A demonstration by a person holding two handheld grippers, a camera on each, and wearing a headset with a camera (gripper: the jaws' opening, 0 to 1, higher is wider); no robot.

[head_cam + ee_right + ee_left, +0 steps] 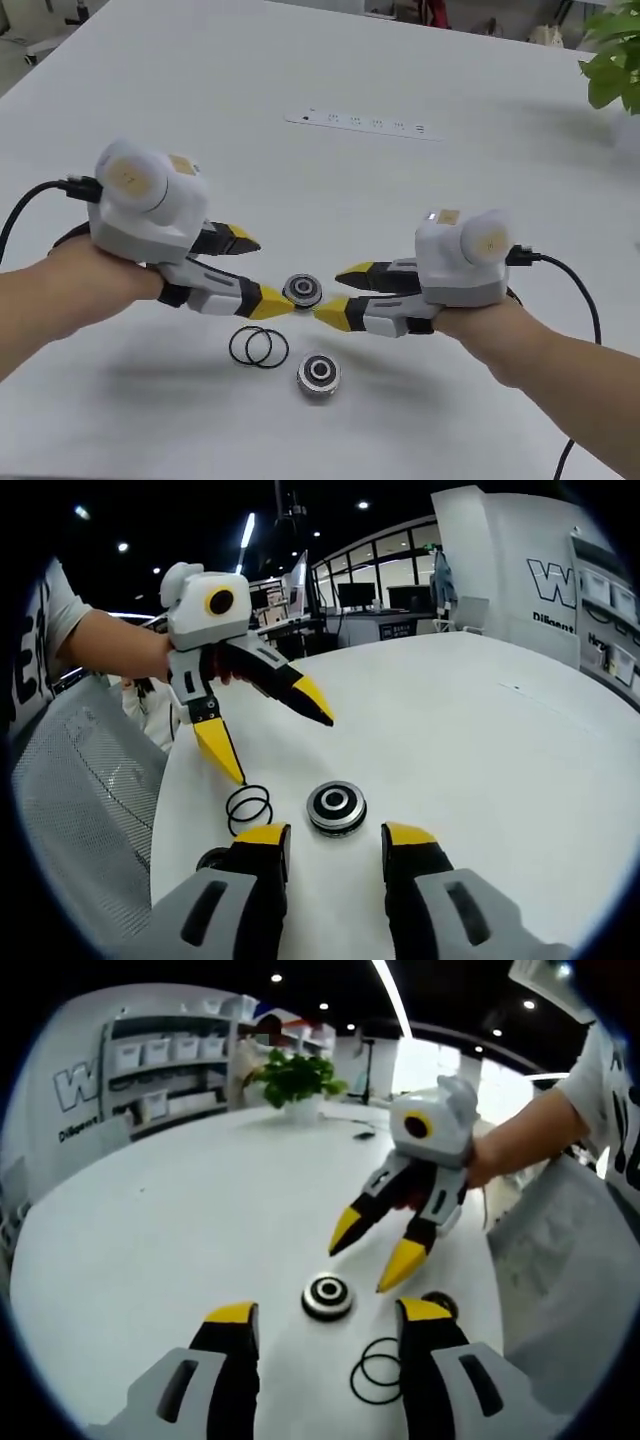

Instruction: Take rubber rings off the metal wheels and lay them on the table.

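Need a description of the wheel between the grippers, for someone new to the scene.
On the white table, two yellow-tipped grippers, left gripper and right gripper, face each other. The metal wheel lies between their tips. The other wheel lies nearer the person, beside two loose black rings.

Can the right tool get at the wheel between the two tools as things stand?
Probably yes. The right tool is open, and the wheel lies on bare table just ahead of its jaws. The left tool hangs open on the far side, off that approach.
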